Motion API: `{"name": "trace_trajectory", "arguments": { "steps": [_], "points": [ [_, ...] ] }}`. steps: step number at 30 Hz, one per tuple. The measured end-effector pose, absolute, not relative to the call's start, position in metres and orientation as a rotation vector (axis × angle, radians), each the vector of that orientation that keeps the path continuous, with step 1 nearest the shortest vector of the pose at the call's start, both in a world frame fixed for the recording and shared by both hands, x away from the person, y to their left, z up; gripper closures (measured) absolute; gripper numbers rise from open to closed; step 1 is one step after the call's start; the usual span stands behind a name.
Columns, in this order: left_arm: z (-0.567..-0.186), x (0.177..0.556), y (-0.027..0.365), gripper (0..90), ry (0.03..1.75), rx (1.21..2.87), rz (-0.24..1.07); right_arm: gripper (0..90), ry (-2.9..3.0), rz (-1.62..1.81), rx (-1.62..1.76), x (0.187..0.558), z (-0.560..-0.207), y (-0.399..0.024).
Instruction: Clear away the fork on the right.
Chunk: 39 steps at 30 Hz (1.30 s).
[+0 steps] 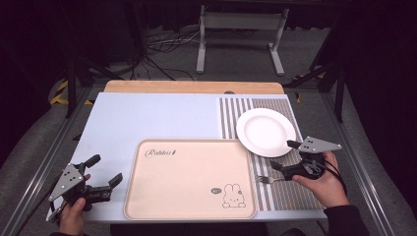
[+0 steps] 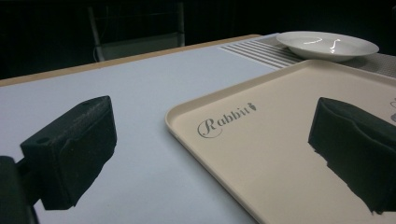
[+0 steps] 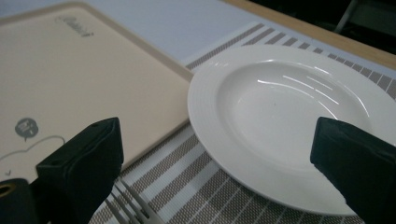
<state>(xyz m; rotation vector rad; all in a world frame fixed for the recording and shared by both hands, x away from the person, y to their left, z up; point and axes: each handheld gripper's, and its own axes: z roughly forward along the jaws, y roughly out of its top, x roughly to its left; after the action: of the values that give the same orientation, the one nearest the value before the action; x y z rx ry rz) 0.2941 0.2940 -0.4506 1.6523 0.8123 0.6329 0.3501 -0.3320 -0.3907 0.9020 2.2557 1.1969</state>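
The table is seen from high above, looking forward and down; the tray (image 1: 189, 179) is seen low and close from its left in the left gripper view; the plate (image 3: 285, 116) is seen close in the right gripper view; both are shared.

light: bright tabletop, dark surround; glare: streaks on plate (image 3: 299, 121); focus: near claws soft

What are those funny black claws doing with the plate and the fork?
A person holds a claw-like gripper in each hand at a table. The right gripper is open, hovering over the striped placemat between the white plate and the fork, gripping nothing. The left gripper is open too, beside the beige rabbit tray, which is empty. Nothing has been picked up yet.
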Motion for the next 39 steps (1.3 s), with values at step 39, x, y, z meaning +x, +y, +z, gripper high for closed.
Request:
{"name": "trace_trajectory", "arguments": {
  "steps": [39],
  "points": [
    [-0.451,0.295,0.292,1.8,0.806,1.673,0.629,13.3,2.748,0.311,0.659,0.37,-0.37,-0.311]
  ]
}}
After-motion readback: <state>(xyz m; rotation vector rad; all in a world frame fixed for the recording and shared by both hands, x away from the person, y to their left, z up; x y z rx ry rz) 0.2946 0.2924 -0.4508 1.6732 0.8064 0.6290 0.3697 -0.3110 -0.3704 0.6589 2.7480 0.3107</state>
